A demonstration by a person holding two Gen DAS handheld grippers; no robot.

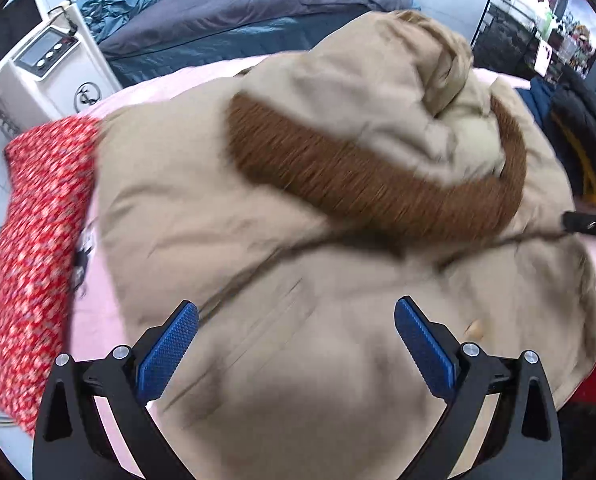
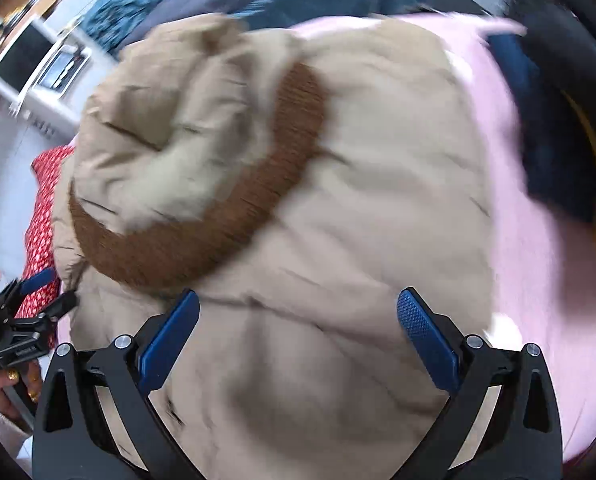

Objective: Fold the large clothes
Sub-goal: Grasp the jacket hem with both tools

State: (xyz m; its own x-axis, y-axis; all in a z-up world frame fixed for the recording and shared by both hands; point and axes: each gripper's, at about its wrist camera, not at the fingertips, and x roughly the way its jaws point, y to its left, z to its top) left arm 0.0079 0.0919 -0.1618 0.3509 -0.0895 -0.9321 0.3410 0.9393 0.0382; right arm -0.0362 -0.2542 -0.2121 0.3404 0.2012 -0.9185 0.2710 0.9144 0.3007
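A big tan hooded coat (image 1: 225, 216) with a brown fur hood trim (image 1: 338, 172) lies spread on a pink sheet (image 1: 145, 88). It fills the right wrist view too (image 2: 358, 200), with its trim (image 2: 201, 248) at the left. My left gripper (image 1: 296, 312) is open and empty just above the coat's body. My right gripper (image 2: 298, 304) is open and empty above the coat below the hood. The left gripper also shows at the left edge of the right wrist view (image 2: 37, 300). The tip of the right gripper (image 1: 590, 224) shows at the right edge of the left wrist view.
A red floral cloth (image 1: 37, 248) lies at the left of the sheet. Dark navy and black clothes (image 1: 578, 128) lie at the right. A grey and teal bed (image 1: 237, 24) runs behind. A white appliance (image 1: 45, 64) stands at the far left.
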